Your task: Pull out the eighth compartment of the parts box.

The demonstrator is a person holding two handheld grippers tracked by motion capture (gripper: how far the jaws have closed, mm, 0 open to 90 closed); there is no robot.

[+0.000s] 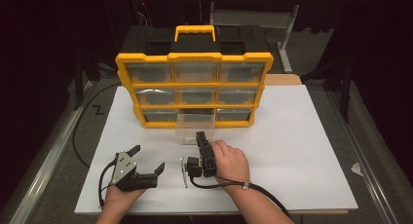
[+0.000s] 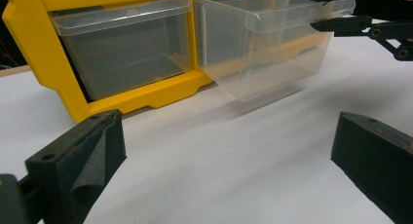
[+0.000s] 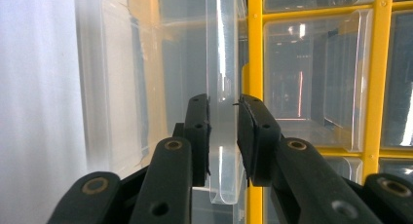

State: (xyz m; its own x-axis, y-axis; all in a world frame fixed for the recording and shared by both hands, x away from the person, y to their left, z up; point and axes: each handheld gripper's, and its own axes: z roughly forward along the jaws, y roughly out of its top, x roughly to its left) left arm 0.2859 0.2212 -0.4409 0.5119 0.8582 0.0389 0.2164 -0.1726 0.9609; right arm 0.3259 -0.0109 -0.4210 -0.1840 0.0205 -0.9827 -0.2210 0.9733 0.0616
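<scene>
The drawer [image 1: 195,128] is the bottom-middle one of the organizer [image 1: 194,83], pulled partway out over the white board [image 1: 292,151]. It is clear, thin-walled plastic and looks empty: probably light, fairly stiff, slick, and liable to tilt or flex if pulled off-axis. The best hold appears to be the front lip [image 3: 223,112], taken centrally and pulled straight.

The right gripper [image 1: 201,138] has its jaws narrowed around that lip, one pad on each face; a thin gap shows on one side, so firm contact cannot be confirmed. The left gripper [image 1: 148,160] rests on the board with jaws wide and empty. A small metal strip [image 1: 184,172] lies between the two hands.
</scene>
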